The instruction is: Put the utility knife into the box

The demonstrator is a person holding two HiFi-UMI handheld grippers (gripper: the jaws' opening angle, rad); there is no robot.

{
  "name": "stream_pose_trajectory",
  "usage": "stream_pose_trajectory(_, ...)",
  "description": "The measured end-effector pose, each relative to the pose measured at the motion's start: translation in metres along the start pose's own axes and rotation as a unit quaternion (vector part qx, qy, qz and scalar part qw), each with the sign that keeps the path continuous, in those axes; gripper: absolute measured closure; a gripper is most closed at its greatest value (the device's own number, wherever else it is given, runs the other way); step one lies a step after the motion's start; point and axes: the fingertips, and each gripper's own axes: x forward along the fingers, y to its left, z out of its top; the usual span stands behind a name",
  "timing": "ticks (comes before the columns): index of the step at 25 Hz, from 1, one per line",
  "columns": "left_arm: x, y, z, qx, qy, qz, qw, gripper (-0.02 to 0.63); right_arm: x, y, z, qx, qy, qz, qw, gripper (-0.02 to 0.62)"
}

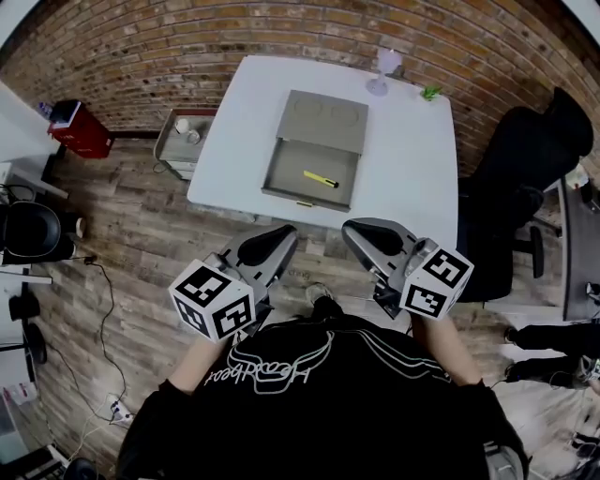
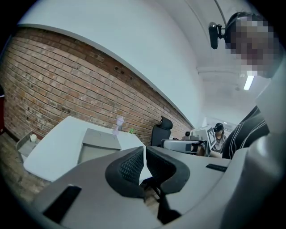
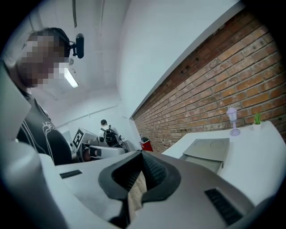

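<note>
Looking from the left side, a black chair (image 1: 28,232) and a red bin (image 1: 81,131) stand on the wood floor (image 1: 141,244). Thin cables (image 1: 101,309) run down to a plug strip (image 1: 119,409). A small gray cart (image 1: 173,150) with two cups (image 1: 184,124) sits right beside the left edge of the white table (image 1: 234,131).

The left gripper (image 1: 277,240) hangs over the floor, just short of the table's near edge. Its jaws are pressed together with nothing in them.

The gray box (image 1: 323,122) sits in the middle of the table, with its front part open. The yellow knife (image 1: 321,179) lies slanted inside that open part, away from both grippers. There is open white table on both sides of the box.

A small purple lamp (image 1: 384,70) and a tiny green plant (image 1: 431,92) stand at the far right corner, well apart from the box.

The right gripper (image 1: 362,234) is near the same table edge, with its jaws tight together and holding nothing. A big black office chair (image 1: 534,159) stands close by the table's right edge. A brick wall (image 1: 281,28) runs behind the table.

The marker cubes (image 1: 214,300) show black and white squares. The white writing (image 1: 272,373) on the person's black shirt (image 1: 319,422) is upside down, and I cannot read it.
</note>
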Motion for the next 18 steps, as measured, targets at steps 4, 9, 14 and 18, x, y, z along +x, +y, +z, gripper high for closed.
stream_pose_trajectory(4, 0.004, 0.002, -0.004, 0.013, 0.009, 0.011, 0.9998, 0.565, 0.0, -0.003, -0.001, -0.008, 0.008, -0.004, 1.0, 0.594)
stream_pose_trajectory(9, 0.013, 0.008, -0.004, -0.003, 0.011, 0.014, 0.9998, 0.565, 0.005, -0.013, -0.004, -0.017, 0.025, -0.002, 1.0, 0.594)
stream_pose_trajectory(14, 0.019, 0.02, -0.007, -0.021, 0.016, 0.023, 0.9994, 0.565, 0.01, -0.024, -0.008, -0.019, 0.037, 0.0, 0.999, 0.594)
stream_pose_trajectory(18, 0.022, 0.028, -0.008, -0.031, 0.016, 0.033, 0.9988, 0.565, 0.013, -0.032, -0.01, -0.015, 0.047, -0.001, 0.999, 0.594)
